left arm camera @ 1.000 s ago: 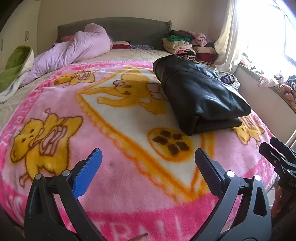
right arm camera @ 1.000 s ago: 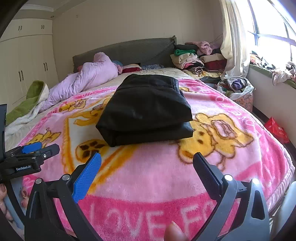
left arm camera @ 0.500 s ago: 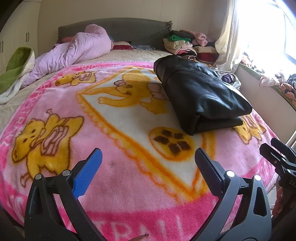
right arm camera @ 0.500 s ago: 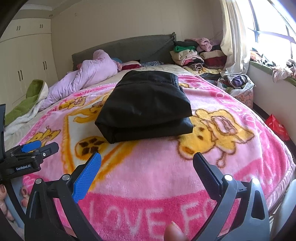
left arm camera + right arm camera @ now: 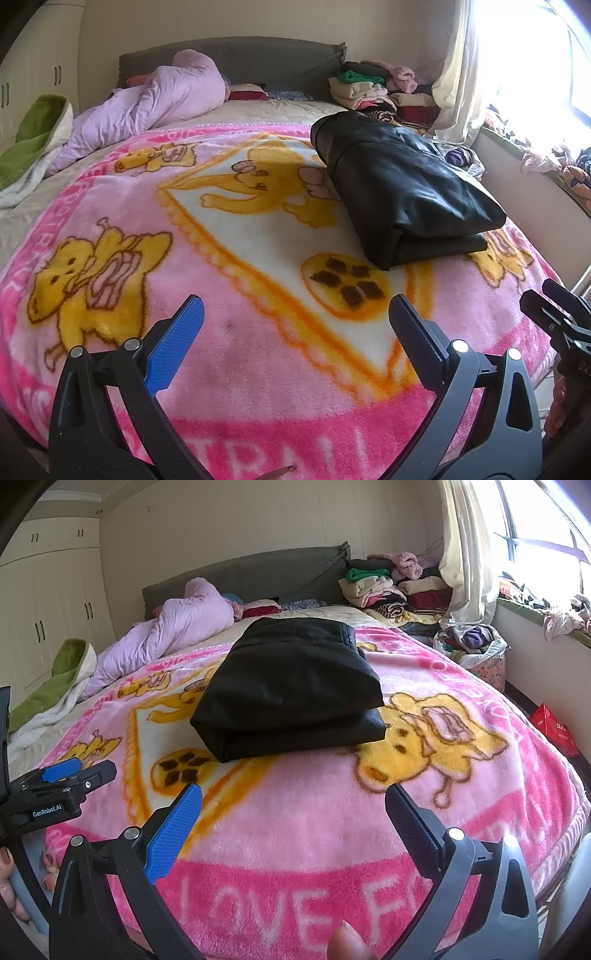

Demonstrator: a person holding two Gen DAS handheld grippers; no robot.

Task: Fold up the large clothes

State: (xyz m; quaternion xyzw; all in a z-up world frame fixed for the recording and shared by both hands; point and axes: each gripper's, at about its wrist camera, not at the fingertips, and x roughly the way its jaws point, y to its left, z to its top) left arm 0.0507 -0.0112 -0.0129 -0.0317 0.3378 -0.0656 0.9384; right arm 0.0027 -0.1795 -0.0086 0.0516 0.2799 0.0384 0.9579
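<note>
A black leather-like garment lies folded into a thick rectangle on the pink cartoon blanket. In the right wrist view the folded black garment rests just beyond the gripper, on the same pink blanket. My left gripper hovers open over the blanket's near edge, holding nothing, with the garment ahead to its right. My right gripper is open too and holds nothing, a short way back from the garment's folded edge. Each gripper shows at the side of the other's view.
A lilac duvet and a green cloth lie at the bed's far left. Stacks of folded clothes sit by the headboard. A curtain, a window ledge with clothes and a bag of laundry stand on the right.
Both views have shifted slightly, as if the grippers drew back and tilted a little. The garment has not moved, and both grippers stay open.
</note>
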